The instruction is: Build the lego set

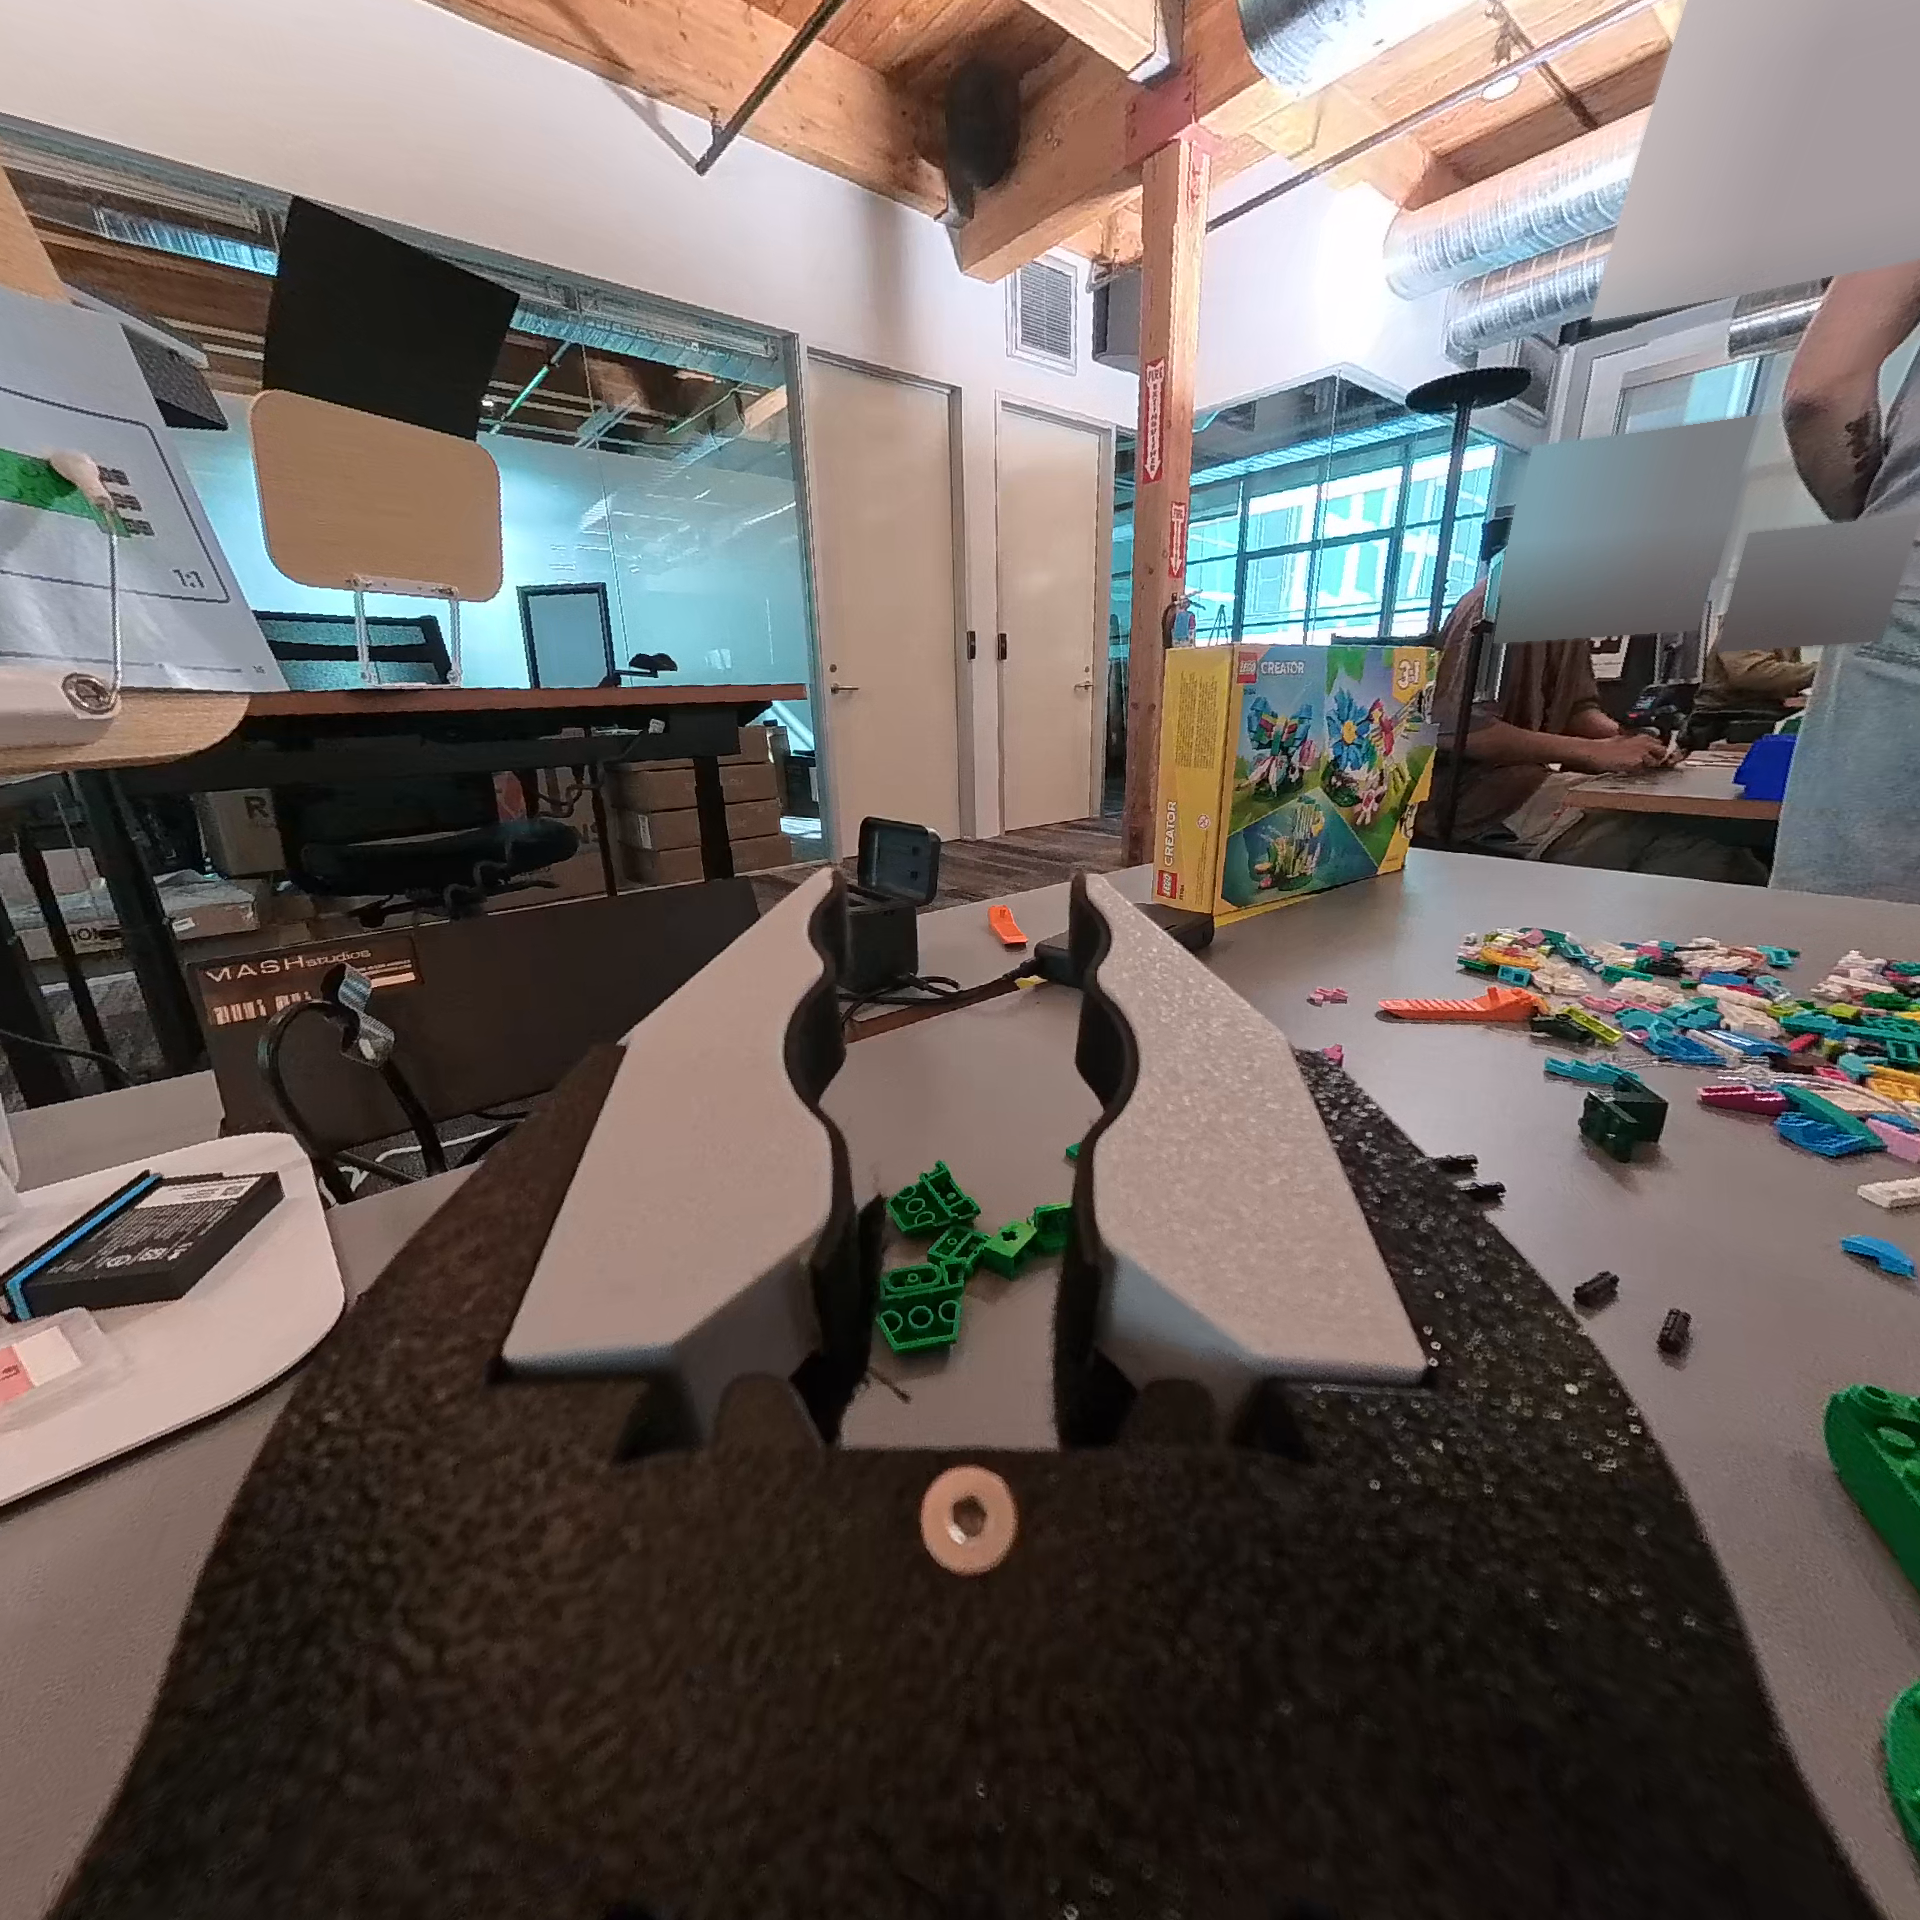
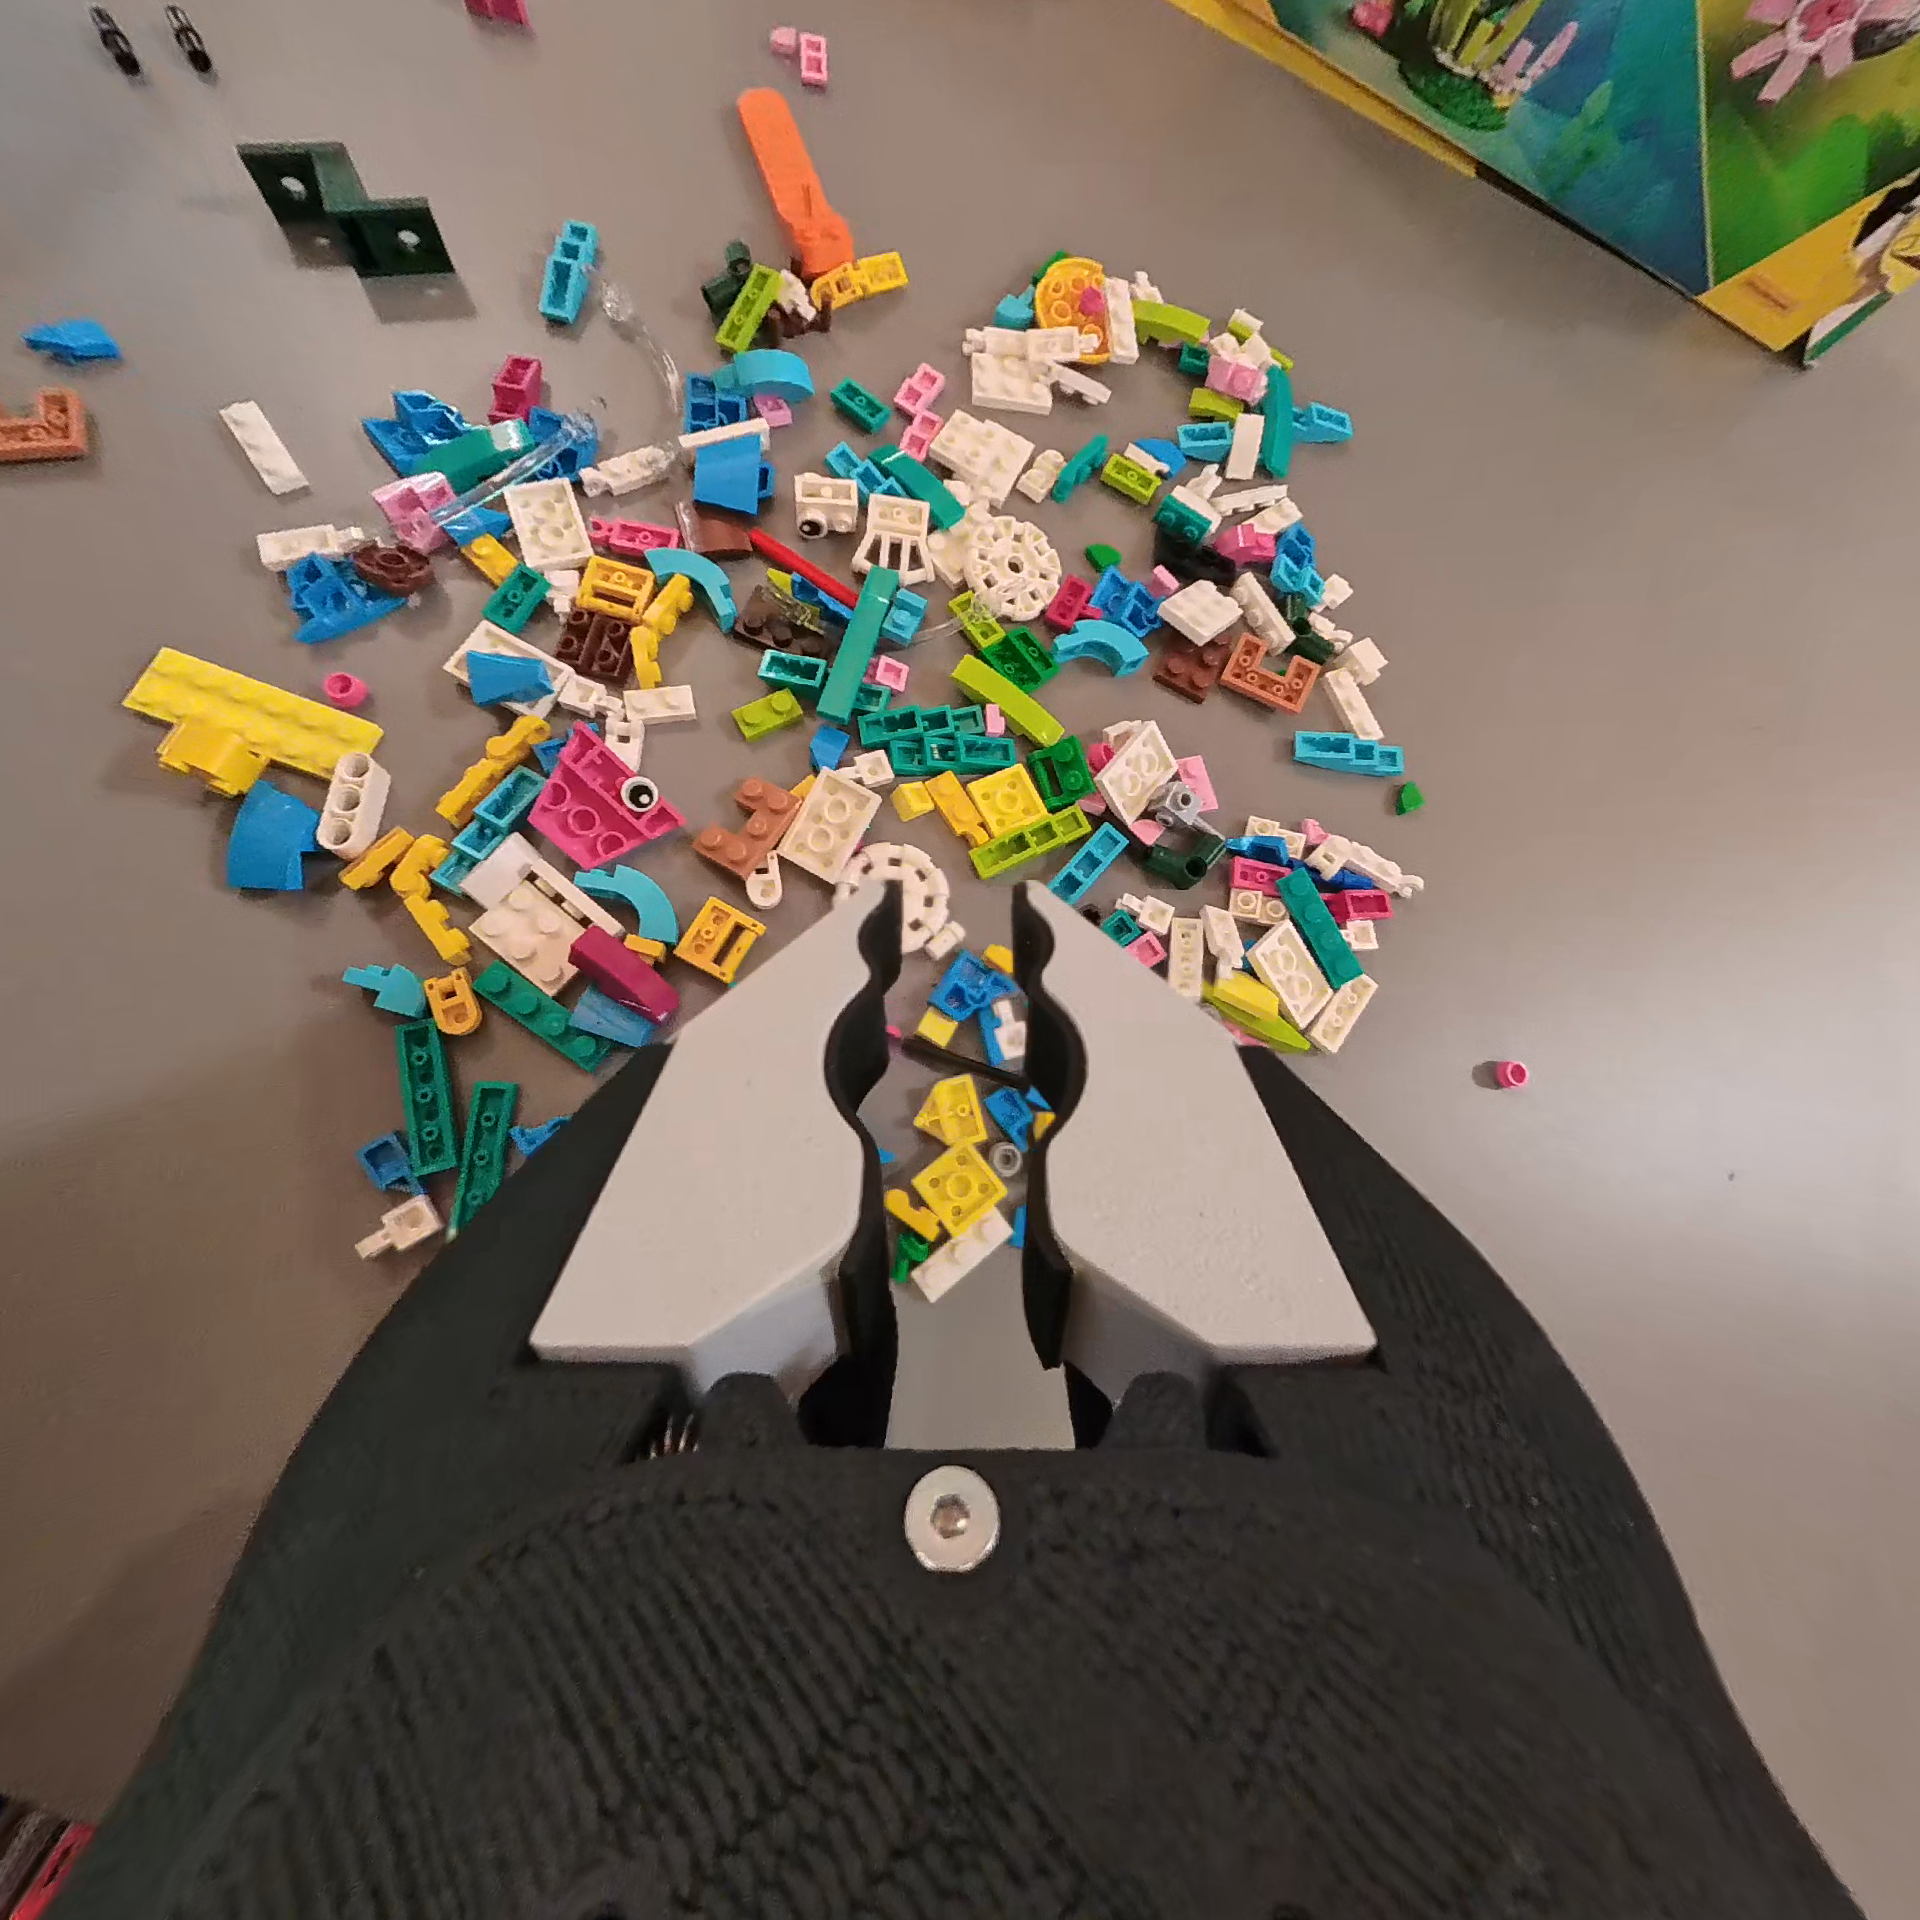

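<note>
Grey table (image 1: 1558, 1039): left claw (image 1: 956, 914) level, right claw (image 2: 951, 899) pointing down, both parted, empty.

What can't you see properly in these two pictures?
- Left wrist view: big green piece, cut off by the right edge.
- Left wrist view: some small green bricks, partly hidden by the left gripper.
- Right wrist view: yellow bricks, partly hidden by the right gripper.

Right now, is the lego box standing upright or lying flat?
Upright. In the left wrist view the lego box stands on its long edge on the grey table, its picture side facing the camera.
</note>
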